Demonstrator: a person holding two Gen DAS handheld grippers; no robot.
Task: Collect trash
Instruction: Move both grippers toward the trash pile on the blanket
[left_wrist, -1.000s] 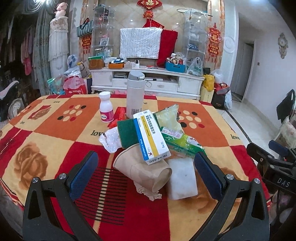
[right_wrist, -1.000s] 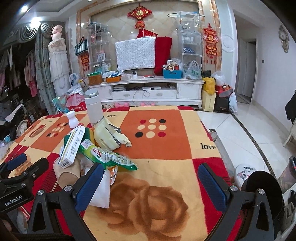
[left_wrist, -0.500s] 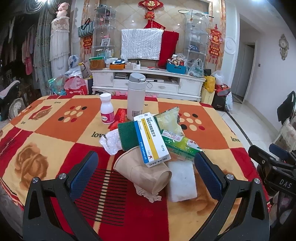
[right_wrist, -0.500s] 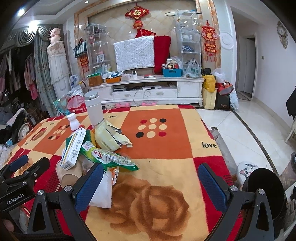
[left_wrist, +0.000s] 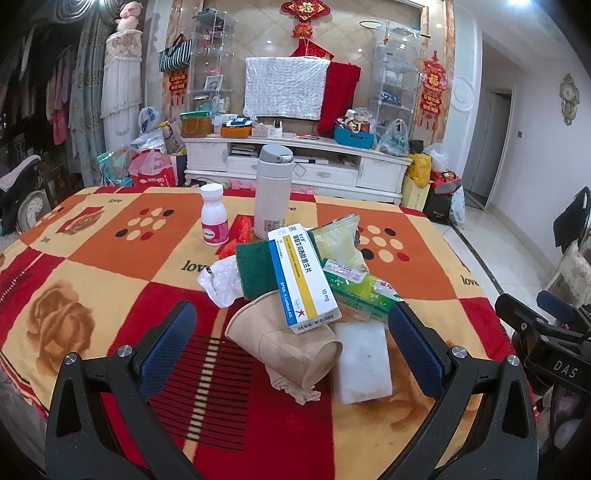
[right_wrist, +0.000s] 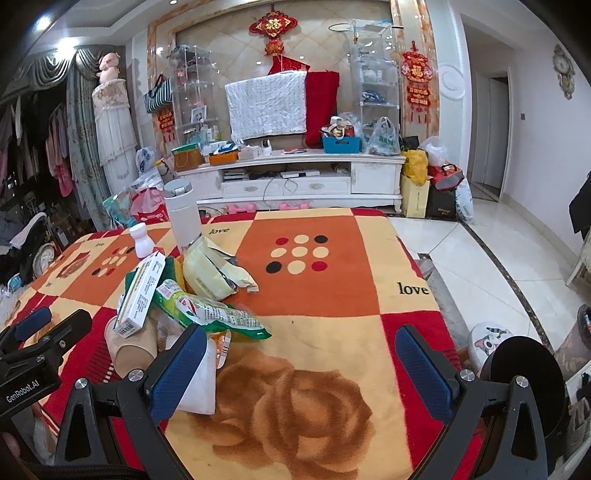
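Patterned blanket (left_wrist: 110, 240) carries the trash pile mid-table, unmoved since a second ago. Your left gripper (left_wrist: 291, 343) and right gripper (right_wrist: 301, 363) stay spread wide, empty; nothing's collected yet.

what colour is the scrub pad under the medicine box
Dark green scrub pad, clearest in the left wrist view.

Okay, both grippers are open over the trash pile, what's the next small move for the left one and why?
Probably ease the left gripper forward and down around the tipped tan paper cup. Its jaws are wide open with the cup lying between them, nearest of the pile. The white, blue and yellow medicine box leans on the cup, so expect it to slide off.
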